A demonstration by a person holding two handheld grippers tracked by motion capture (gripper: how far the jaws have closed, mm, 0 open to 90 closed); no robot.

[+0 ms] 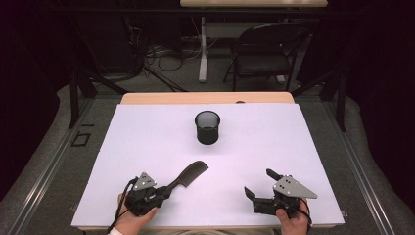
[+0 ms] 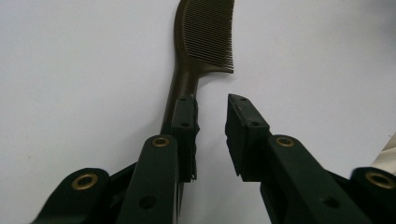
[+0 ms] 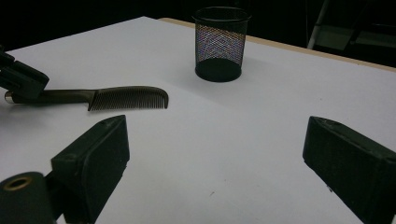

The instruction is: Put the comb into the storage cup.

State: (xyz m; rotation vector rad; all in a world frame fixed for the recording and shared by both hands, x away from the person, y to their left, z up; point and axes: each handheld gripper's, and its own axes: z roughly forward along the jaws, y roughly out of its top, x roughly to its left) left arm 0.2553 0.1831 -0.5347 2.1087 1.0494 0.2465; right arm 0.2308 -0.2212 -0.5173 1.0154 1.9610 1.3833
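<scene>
Left gripper view – left tool narrowly parted, comb handle against one jaw

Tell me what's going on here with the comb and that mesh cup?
A person holds a gripper in each hand at a white-covered table. The left gripper is at the handle of a dark comb lying flat; its jaws stand apart, the handle against one jaw, a gap before the other, so it isn't clamped. The right gripper sits near the table's front edge with jaws wide open and nothing between them. The black mesh cup stands upright farther back, apart from the comb.
</scene>
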